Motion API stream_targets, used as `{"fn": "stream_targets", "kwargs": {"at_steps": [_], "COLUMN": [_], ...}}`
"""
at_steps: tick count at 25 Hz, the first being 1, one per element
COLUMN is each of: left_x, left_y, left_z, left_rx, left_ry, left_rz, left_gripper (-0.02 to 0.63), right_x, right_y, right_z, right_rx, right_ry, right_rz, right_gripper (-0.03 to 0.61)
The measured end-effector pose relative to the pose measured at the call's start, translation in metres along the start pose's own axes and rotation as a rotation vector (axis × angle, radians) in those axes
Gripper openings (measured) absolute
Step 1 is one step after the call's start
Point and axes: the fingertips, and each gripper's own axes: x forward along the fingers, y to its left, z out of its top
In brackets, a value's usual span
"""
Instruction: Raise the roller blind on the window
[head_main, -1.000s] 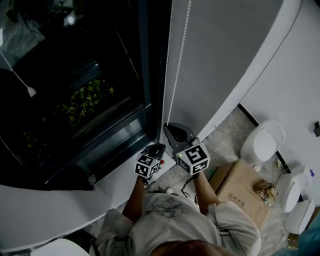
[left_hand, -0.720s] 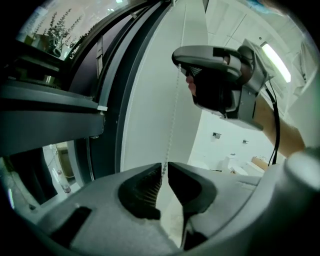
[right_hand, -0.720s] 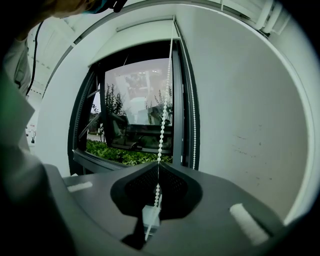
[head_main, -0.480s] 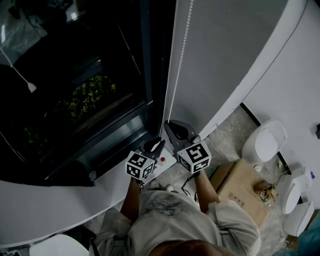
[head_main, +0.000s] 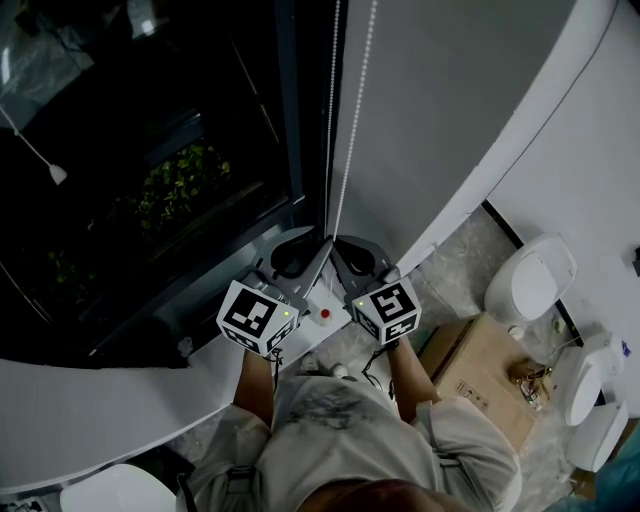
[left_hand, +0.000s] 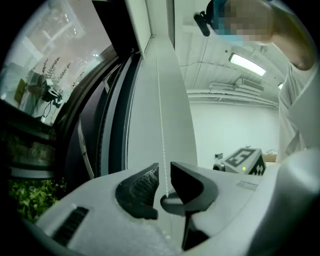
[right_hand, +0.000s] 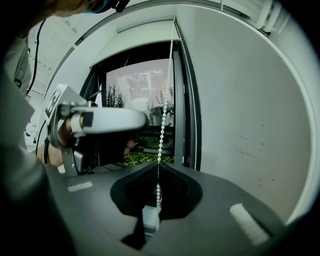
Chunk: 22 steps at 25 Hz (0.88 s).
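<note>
White bead chain (head_main: 331, 110) hangs in 2 strands just right of the dark window (head_main: 150, 130), with grey wall (head_main: 460, 90) further right. Right gripper (head_main: 342, 248) is clamped on the chain, jaws closed with the beads pinched between them. Left gripper (head_main: 316, 246), just left of it, has its jaws slightly apart; a chain strand runs through the gap, not pinched. Pale roller blind (right_hand: 142, 42) covers only the top of the window in the right gripper view. Green plants (head_main: 180, 190) show beyond the glass. Cardboard box (head_main: 480, 375) sits on the floor, near right.
</note>
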Motion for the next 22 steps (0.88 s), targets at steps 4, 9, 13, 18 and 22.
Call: {"fn": "stream_targets", "kwargs": {"at_steps": [4, 9, 13, 18, 22], "left_x": [0.018, 0.029, 0.030, 0.031, 0.030], "left_y": [-0.005, -0.006, 0.000, 0.002, 0.003], "left_z": [0.028, 0.030, 0.028, 0.026, 0.024], "left_rx": [0.051, 0.068, 0.063, 0.063, 0.058], "left_ry": [-0.029, -0.026, -0.024, -0.022, -0.019], "left_rz": [-0.021, 0.003, 0.035, 0.036, 0.043], "left_gripper": [0.083, 0.027, 0.035, 0.023, 0.015], "right_x": [0.000, -0.001, -0.002, -0.001, 0.001], "right_y": [0.002, 0.005, 0.006, 0.012, 0.014], "right_z": [-0.001, 0.001, 0.004, 0.000, -0.001], "right_rx": [-0.005, -0.017, -0.023, -0.022, -0.019], "right_ry": [0.003, 0.001, 0.000, 0.015, 0.019], "right_rz": [0.002, 0.004, 0.002, 0.012, 0.016], "right_gripper": [0.011, 0.011, 0.011, 0.011, 0.011]}}
